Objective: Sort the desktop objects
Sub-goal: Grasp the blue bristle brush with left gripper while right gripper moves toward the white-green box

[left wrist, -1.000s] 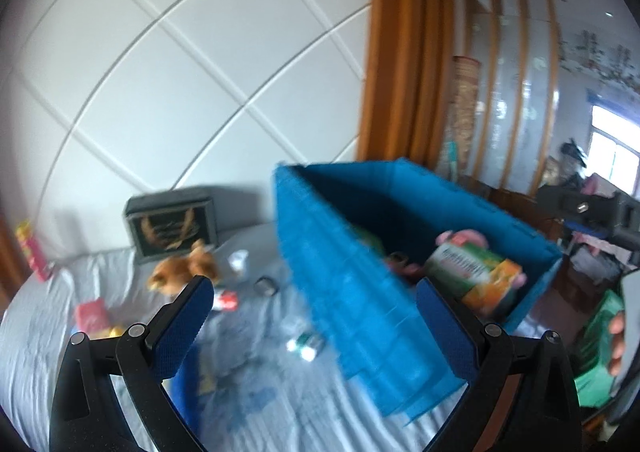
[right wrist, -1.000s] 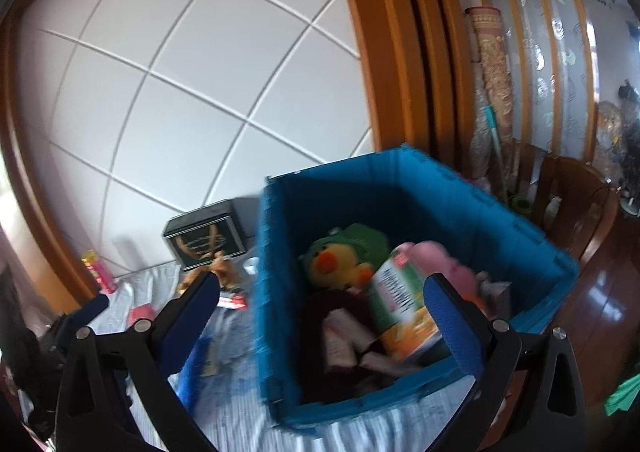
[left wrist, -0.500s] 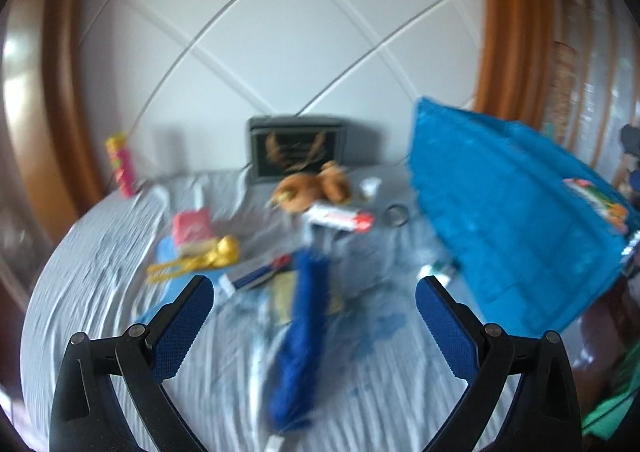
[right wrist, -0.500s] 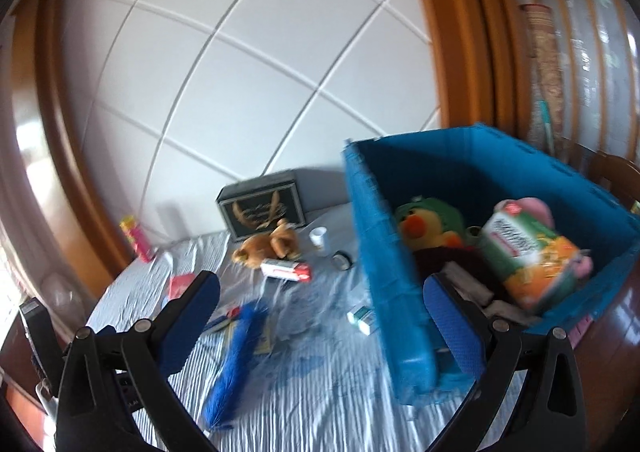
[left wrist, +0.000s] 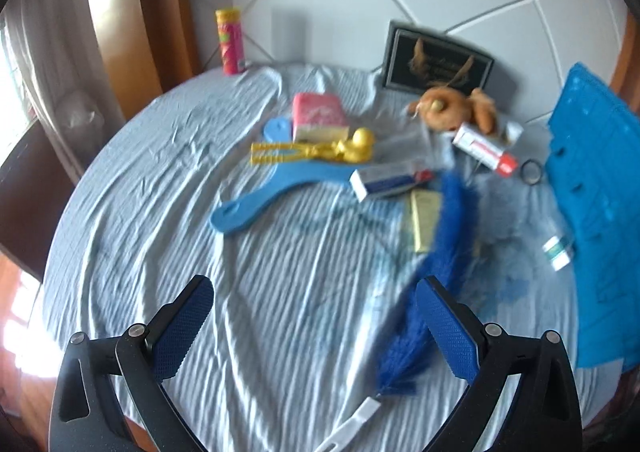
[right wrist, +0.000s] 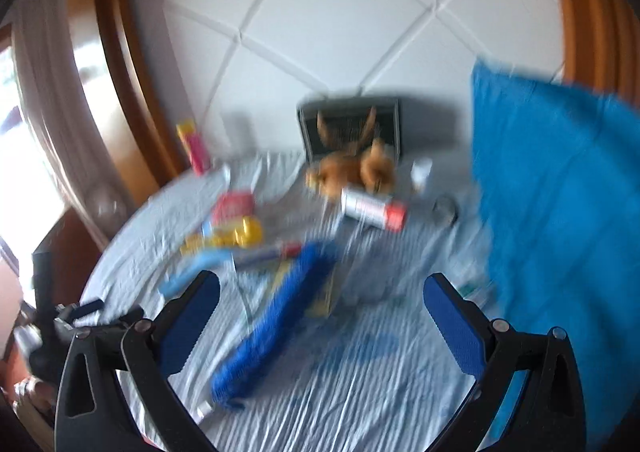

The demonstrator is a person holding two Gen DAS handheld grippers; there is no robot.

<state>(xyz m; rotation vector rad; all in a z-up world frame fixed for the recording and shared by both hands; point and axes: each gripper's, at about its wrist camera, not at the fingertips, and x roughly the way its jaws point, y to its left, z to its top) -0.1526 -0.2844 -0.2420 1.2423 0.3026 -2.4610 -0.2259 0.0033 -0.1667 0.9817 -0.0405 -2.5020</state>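
Wrinkled blue-grey bedsheet (left wrist: 280, 272), scattered clutter, blue bin (left wrist: 600, 192) at right edge.
Both grippers, left (left wrist: 314, 326) and right (right wrist: 322, 318), spread and empty; blue brush (left wrist: 436, 252) lies lower centre: straddle it squarely before squeezing.

One blue bin (left wrist: 596, 188), one plush (left wrist: 448, 112), two toothpaste boxes (left wrist: 484, 148), one duster (left wrist: 436, 264).

surface: round table, pale blue cloth (left wrist: 168, 156) | on it: blue duster (left wrist: 436, 264), blue crate (left wrist: 600, 188), plush dog (left wrist: 444, 110), black box (left wrist: 436, 60)

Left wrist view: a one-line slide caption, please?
Open left gripper above striped cloth-covered table scattered with blue fluffy duster, yellow plastic duck toy.
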